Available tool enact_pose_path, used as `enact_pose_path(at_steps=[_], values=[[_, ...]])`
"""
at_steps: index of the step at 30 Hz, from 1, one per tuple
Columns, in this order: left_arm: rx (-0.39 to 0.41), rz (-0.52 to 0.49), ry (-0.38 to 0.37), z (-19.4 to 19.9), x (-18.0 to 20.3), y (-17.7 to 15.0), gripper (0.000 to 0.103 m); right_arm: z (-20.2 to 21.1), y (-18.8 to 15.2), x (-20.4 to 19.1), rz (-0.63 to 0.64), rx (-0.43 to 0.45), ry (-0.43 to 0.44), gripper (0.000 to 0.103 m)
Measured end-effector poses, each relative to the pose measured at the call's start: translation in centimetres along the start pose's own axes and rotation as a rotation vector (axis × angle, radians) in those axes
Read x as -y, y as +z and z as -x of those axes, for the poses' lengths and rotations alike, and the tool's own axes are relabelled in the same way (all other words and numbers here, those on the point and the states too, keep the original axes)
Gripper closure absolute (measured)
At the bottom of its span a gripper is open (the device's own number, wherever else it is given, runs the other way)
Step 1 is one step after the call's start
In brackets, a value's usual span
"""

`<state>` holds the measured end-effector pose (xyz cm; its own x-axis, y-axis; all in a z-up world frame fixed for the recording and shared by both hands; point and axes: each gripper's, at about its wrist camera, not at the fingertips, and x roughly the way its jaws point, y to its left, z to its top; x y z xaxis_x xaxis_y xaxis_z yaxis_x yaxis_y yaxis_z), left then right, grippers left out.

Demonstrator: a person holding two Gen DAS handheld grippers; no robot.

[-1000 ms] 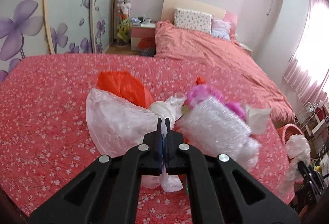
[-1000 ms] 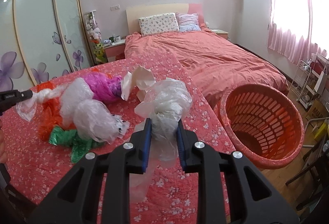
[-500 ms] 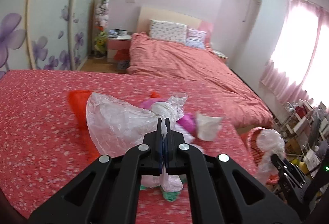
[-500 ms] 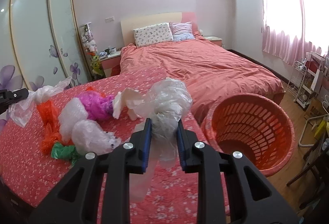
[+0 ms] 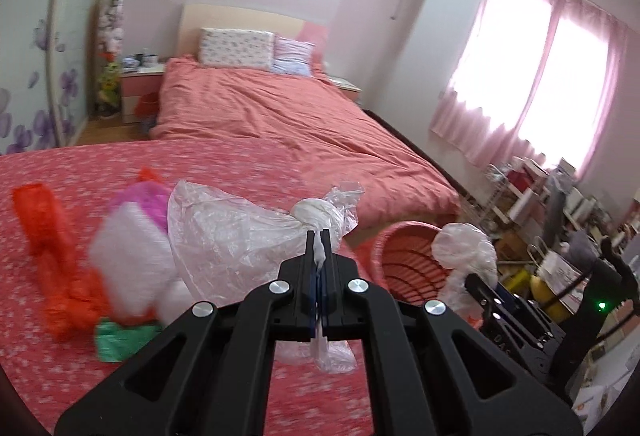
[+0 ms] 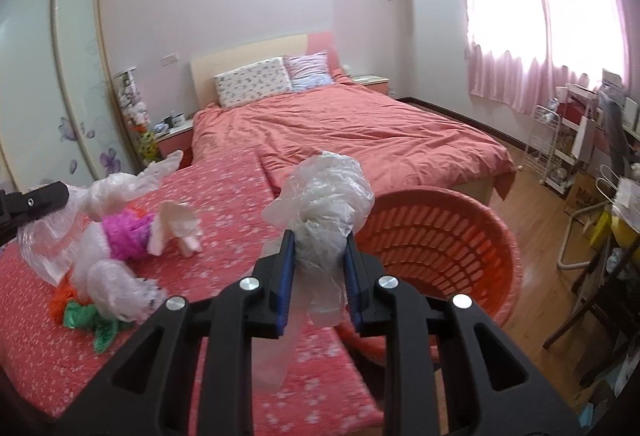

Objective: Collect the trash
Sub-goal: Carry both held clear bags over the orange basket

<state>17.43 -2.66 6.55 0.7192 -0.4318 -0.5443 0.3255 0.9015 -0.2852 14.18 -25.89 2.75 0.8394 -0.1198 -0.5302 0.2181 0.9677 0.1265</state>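
My left gripper (image 5: 319, 236) is shut on a knotted clear plastic bag (image 5: 240, 232) and holds it above the floral red cloth. My right gripper (image 6: 320, 236) is shut on a crumpled clear plastic wad (image 6: 326, 196), held beside the rim of the orange laundry basket (image 6: 452, 240). The basket also shows in the left wrist view (image 5: 404, 256), with the right gripper's wad (image 5: 464, 248) over it. Loose trash lies on the cloth: orange bag (image 5: 52, 256), pink bag (image 6: 124, 236), bubble wrap (image 6: 116, 284), green scrap (image 6: 86, 316), white paper (image 6: 176, 224).
The red floral cloth (image 6: 224, 196) covers a raised surface whose right edge meets the basket. A bed (image 6: 360, 140) lies behind. Racks, boxes and a chair (image 6: 592, 236) crowd the wooden floor at the right. Wardrobe doors (image 6: 48, 84) stand at left.
Both grippers have swung right toward the basket with their bags. The left bag is lifted off the trash pile; the right wad now sits by the basket rim.
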Motion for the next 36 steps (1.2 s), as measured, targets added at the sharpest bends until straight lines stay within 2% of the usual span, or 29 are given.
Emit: enact_pose_path(at_steps=[13, 22, 31, 36], values=[[-0.08, -0.042, -0.167, -5.4, 6.6, -1.0, 0.102, -1.7, 0.4, 6.8, -0.072, 0.001, -0.105, 0.079], [-0.138, -0.089, -0.239, -8.9, 9.9, -1.6, 0.102, -3.1, 0.8, 10.0, -0.114, 0.002, -0.132, 0.079], [-0.208, -0.106, -0.279, -12.3, 11.7, -2.5, 0.102, -5.3, 1.1, 12.2, -0.131, -0.003, -0.153, 0.078], [-0.272, -0.117, -0.261, -14.3, 11.8, -3.5, 0.102, -6.9, 1.1, 13.3, -0.144, -0.018, -0.159, 0.07]])
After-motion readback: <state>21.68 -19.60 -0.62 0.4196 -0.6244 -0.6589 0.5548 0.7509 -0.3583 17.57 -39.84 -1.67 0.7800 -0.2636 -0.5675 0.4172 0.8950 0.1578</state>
